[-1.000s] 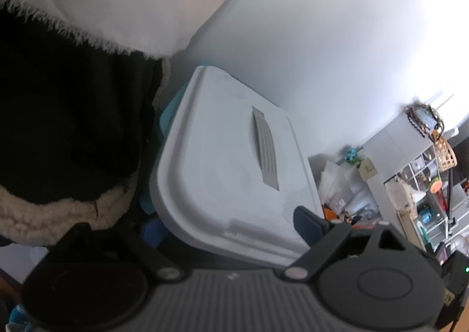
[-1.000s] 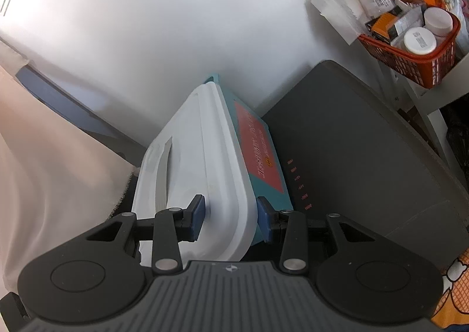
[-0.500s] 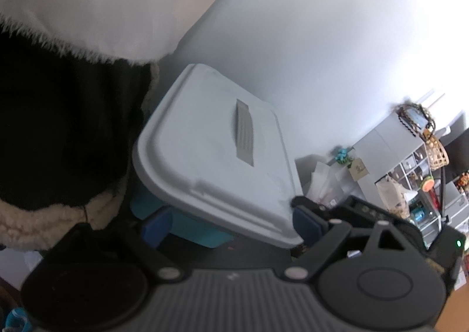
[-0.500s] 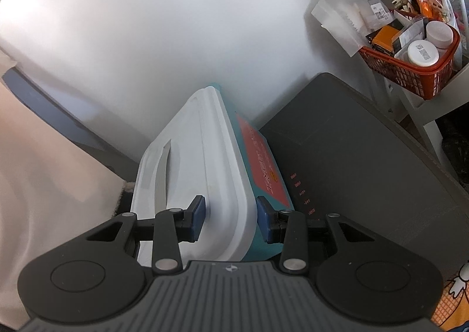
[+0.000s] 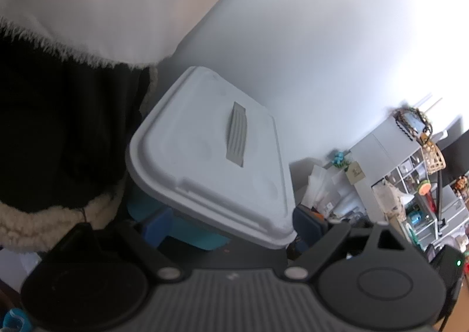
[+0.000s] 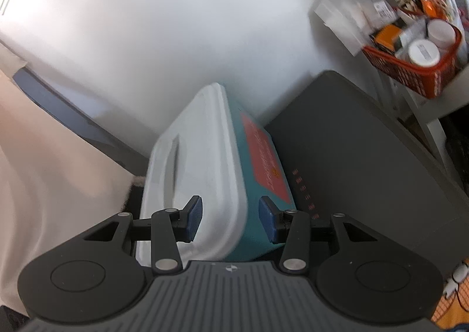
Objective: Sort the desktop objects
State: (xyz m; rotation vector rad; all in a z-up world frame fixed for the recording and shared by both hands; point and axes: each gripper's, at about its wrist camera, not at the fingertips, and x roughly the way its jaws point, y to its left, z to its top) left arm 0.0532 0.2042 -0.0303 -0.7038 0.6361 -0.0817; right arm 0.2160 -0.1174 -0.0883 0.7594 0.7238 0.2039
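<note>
Right tongs (image 6: 230,219) are clamping the near edge of the white-lidded teal box (image 6: 211,162), pads on lid and side. Left tongs (image 5: 231,225) are spreading wide around the same box (image 5: 205,156), gripping nothing.

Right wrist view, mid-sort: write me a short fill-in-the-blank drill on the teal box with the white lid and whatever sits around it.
1. The right gripper is shut on the teal plastic box, whose lid is coloured ____.
2. The label on the box's teal side is coloured ____.
3. The white jars sit in a basket coloured ____.
4. The left gripper stands ____, its pads on either side of the box.

Missing words: white; red; red; open
</note>
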